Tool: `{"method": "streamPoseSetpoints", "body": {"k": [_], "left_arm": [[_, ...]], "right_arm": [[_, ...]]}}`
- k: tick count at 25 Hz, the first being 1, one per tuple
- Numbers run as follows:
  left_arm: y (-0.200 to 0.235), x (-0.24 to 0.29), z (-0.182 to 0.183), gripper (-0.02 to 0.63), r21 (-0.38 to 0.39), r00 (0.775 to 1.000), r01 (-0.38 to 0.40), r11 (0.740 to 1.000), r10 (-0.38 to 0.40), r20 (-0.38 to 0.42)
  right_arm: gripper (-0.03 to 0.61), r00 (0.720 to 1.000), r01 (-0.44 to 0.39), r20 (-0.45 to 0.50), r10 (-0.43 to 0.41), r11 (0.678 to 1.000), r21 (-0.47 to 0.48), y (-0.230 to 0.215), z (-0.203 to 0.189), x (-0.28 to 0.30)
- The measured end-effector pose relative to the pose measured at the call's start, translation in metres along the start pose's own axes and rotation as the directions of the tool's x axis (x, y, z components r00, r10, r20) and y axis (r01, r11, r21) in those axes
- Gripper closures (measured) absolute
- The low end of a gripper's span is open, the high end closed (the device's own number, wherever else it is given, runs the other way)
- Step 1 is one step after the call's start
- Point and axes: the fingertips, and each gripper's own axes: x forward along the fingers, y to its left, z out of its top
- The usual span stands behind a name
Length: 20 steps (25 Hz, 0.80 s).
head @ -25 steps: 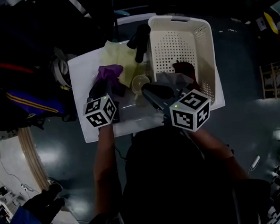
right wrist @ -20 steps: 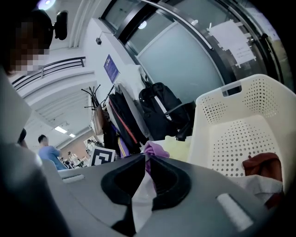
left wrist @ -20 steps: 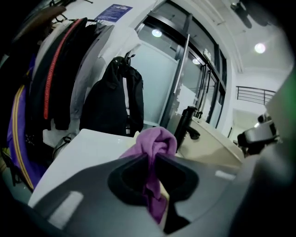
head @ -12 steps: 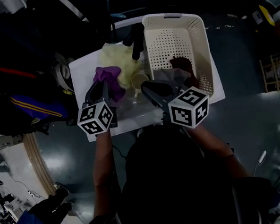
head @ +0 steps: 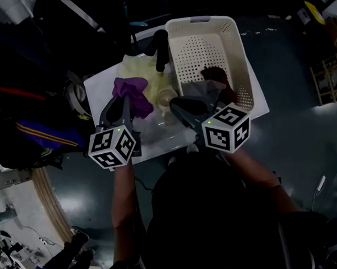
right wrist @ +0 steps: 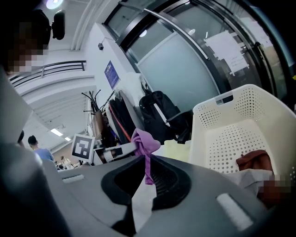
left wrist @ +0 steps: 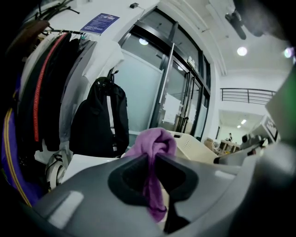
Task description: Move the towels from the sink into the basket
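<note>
Between your left gripper (head: 121, 102) and the cream perforated plastic basket (head: 201, 22), two things stand in your way: the black tap (head: 160, 46), rising just beside the far part of the basket's left wall, and your right gripper (head: 177, 105), held at its near left corner. The stretch of wall between them is open from above. Inside, a grey towel (head: 203, 89) and a dark red towel (head: 215, 76) fill the near end; the far end's holed floor lies bare.

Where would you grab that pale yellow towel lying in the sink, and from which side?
Probably its middle, from above: the pale yellow towel lies spread flat in the white sink, so only a downward pinch gathers cloth, and the black tap crowds its far edge.
</note>
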Motion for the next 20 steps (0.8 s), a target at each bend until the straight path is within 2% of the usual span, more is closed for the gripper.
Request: {"method": "streamPoseSetpoints", "body": {"k": [12,20], "left_arm": [[-0.053,-0.005,0.037,0.568,0.056,0.992,0.116,0.992,-0.119,0.052],[-0.107,0.004,0.078,0.569,0.126,0.963,0.238,0.963,-0.251,0.100]], "right_arm": [[0.545,0.997,0.053,0.056,-0.052,0.999,-0.006,-0.003,0.008,-0.027],[0.545,0.989,0.104,0.103,-0.104,0.995,0.005,-0.013,0.015,-0.055]]}}
